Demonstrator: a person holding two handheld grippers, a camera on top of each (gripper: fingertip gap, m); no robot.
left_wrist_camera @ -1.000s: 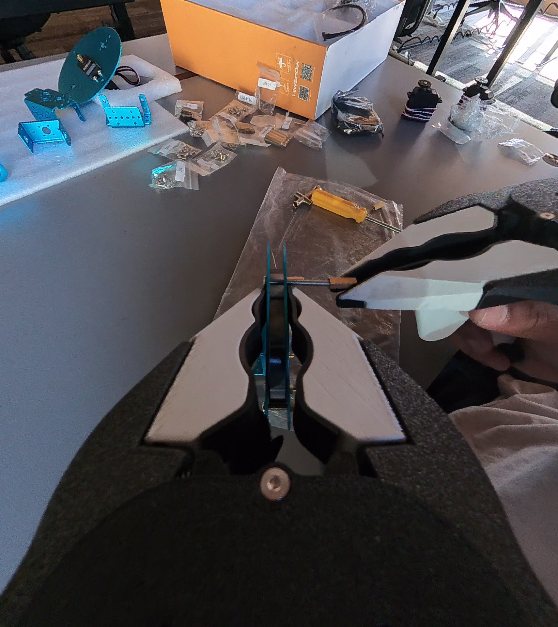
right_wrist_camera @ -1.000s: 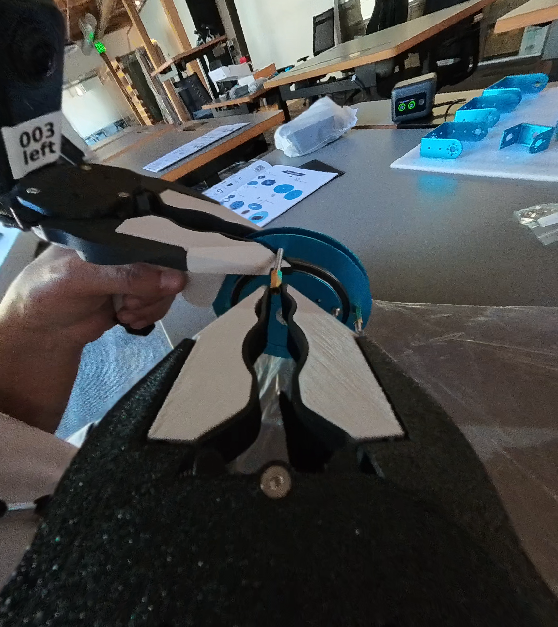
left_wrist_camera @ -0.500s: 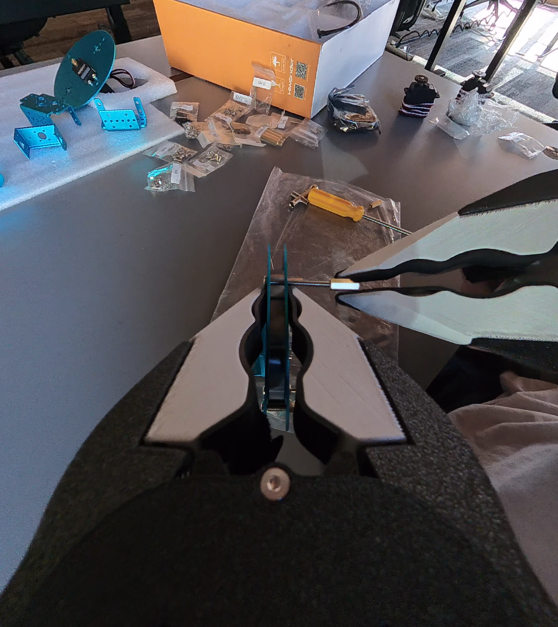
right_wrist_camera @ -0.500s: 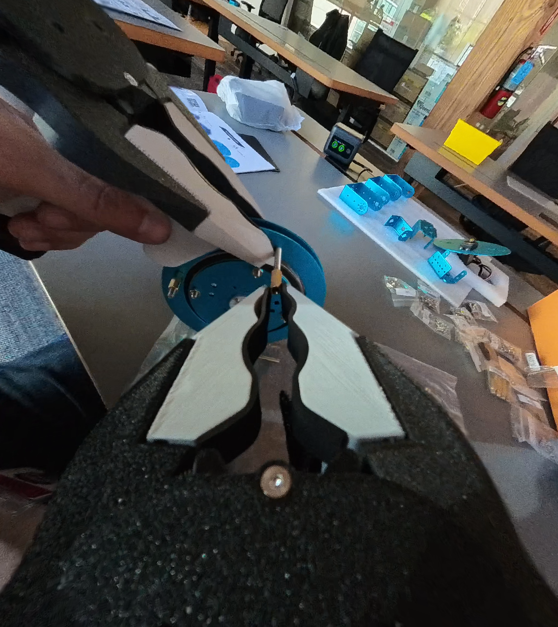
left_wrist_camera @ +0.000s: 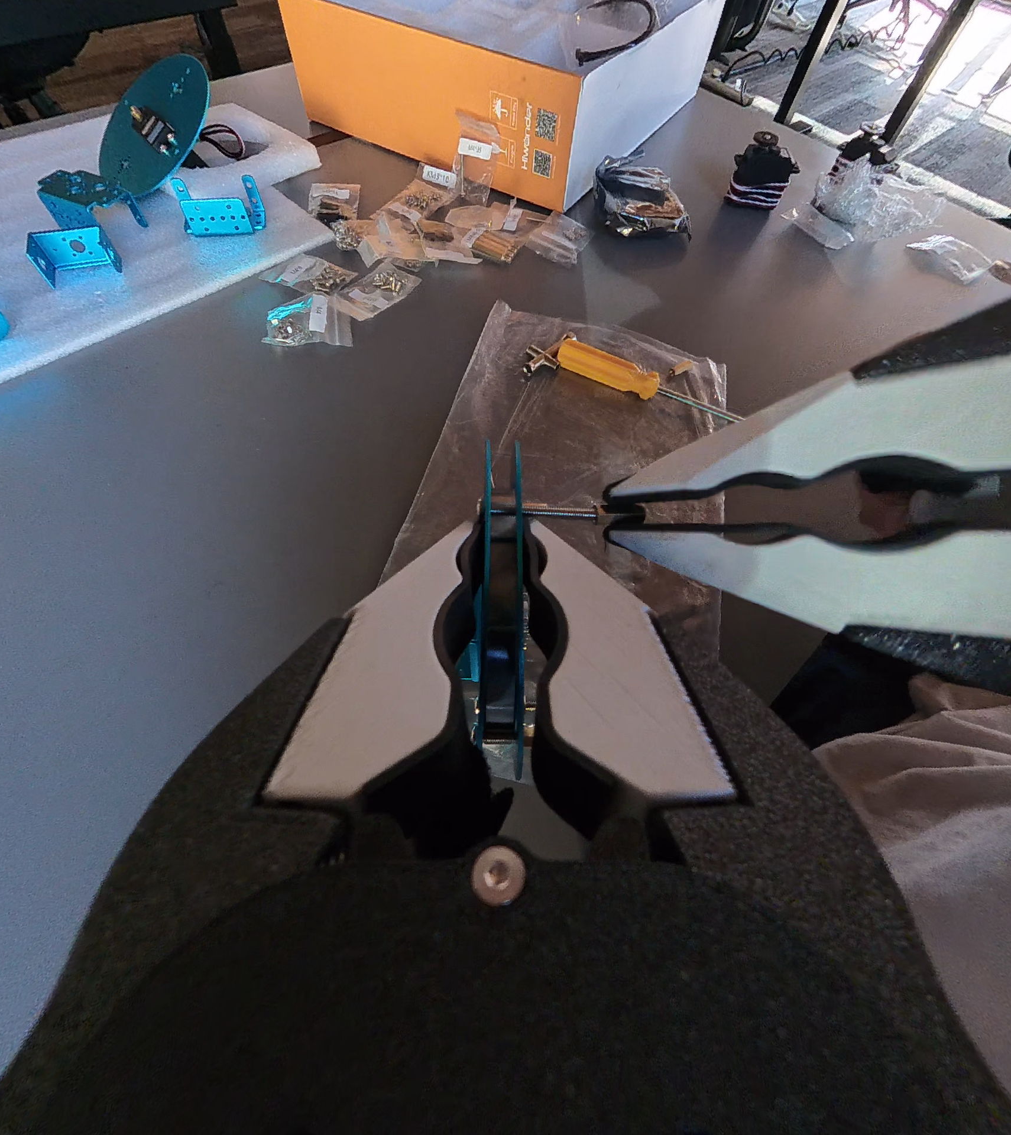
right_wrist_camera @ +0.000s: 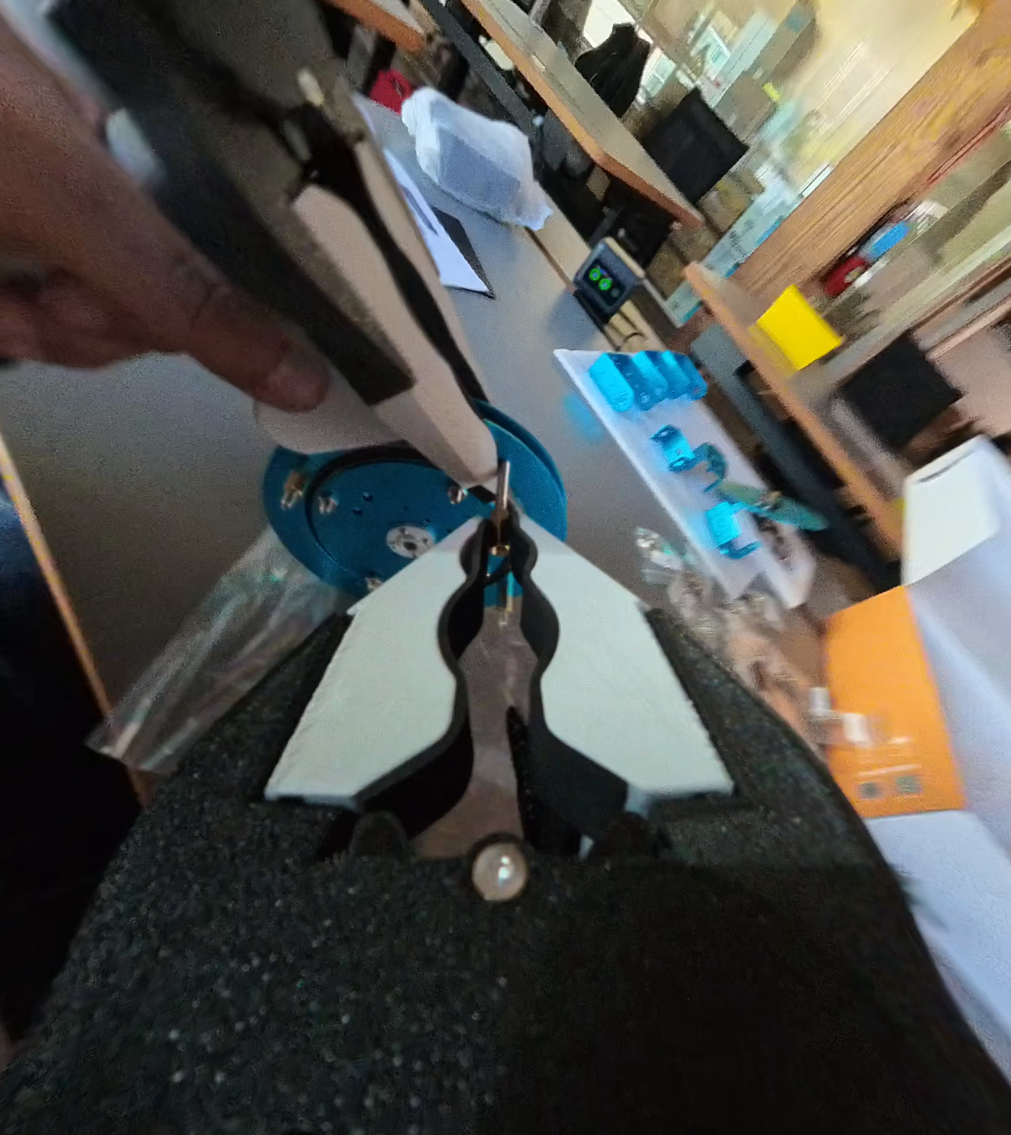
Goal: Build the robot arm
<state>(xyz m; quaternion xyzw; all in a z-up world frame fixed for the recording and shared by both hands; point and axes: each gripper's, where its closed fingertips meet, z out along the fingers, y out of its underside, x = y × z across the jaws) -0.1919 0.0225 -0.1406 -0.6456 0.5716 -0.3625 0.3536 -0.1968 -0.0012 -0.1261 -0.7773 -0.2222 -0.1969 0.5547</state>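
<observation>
The grey table (left_wrist_camera: 153, 522) fills the left wrist view; at 12 o'clock on it stands an orange and white cardboard box (left_wrist_camera: 460, 92), and at 10 o'clock lies a white foam sheet (left_wrist_camera: 11, 184) bearing blue anodised metal brackets (left_wrist_camera: 217, 209) and a teal round plate with a black servo (left_wrist_camera: 153, 123); between box and centre are scattered small clear bags of screws (left_wrist_camera: 368, 270); at 1 o'clock sit two black servo motors (left_wrist_camera: 761, 172), one beside crumpled clear wrap; just above centre lies a flat clear plastic bag (left_wrist_camera: 552, 430), and on it a yellow-handled screwdriver (left_wrist_camera: 604, 371).

The left gripper (left_wrist_camera: 503, 522) stands at 6 o'clock, its white fingers narrow and clamped on a blue double-disc metal assembly (left_wrist_camera: 500, 589) held edge-on and upright above the bag; a thin threaded metal screw (left_wrist_camera: 555, 511) passes through both discs near their top edge and sticks out towards 3 o'clock.

The right gripper (left_wrist_camera: 607, 519) comes in from 3 o'clock, its fingers almost together and pinching the screw's outer end; in the blurred right wrist view the screw (right_wrist_camera: 500, 500) runs from the gripper (right_wrist_camera: 497, 534) up to the disc assembly (right_wrist_camera: 380, 522) at 11 o'clock, beside the left gripper's white fingers (right_wrist_camera: 429, 424); a hand (right_wrist_camera: 91, 245) at 10 o'clock grips that tool.
</observation>
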